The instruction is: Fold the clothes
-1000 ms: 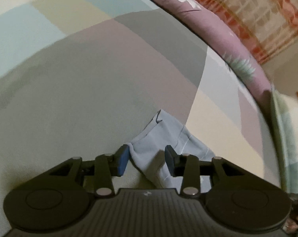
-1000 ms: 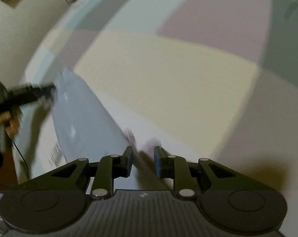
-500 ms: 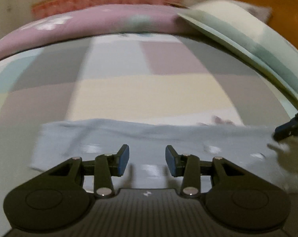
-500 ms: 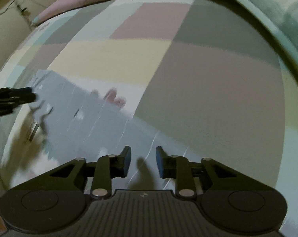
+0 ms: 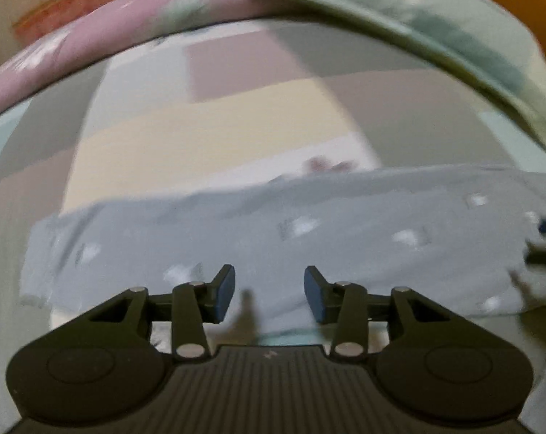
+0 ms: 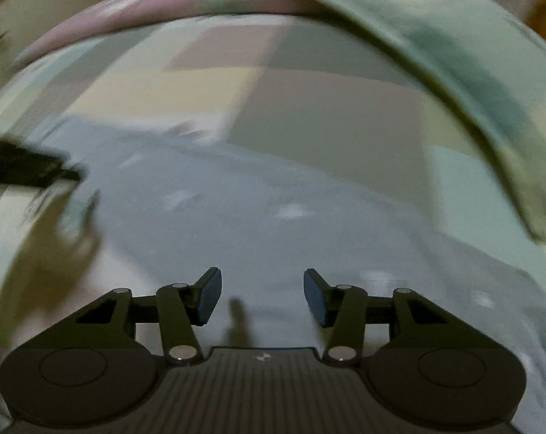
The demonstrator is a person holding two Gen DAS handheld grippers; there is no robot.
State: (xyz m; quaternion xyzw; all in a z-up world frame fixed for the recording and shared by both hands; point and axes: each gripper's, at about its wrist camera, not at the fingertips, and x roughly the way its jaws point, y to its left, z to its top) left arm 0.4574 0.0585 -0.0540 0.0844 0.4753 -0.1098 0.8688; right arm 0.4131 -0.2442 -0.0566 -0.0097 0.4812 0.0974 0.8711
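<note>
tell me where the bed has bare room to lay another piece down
Free: the checked pastel bedsheet between the spread pale blue garment and the pink floral pillow. Crowded: the far right, under the folded green-and-cream blanket, and near the garment.

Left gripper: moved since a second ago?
Yes. The left gripper has backed off the grey-blue garment, which was between its fingers and now lies spread on the patchwork sheet.

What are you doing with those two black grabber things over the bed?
A person is folding clothes with a grabber in each hand. A light blue garment lies spread flat across the checked bedsheet. Both the left gripper and the right gripper hang over it with jaws open, holding nothing. The right one's jaws have just been opening, the left's a little too.
</note>
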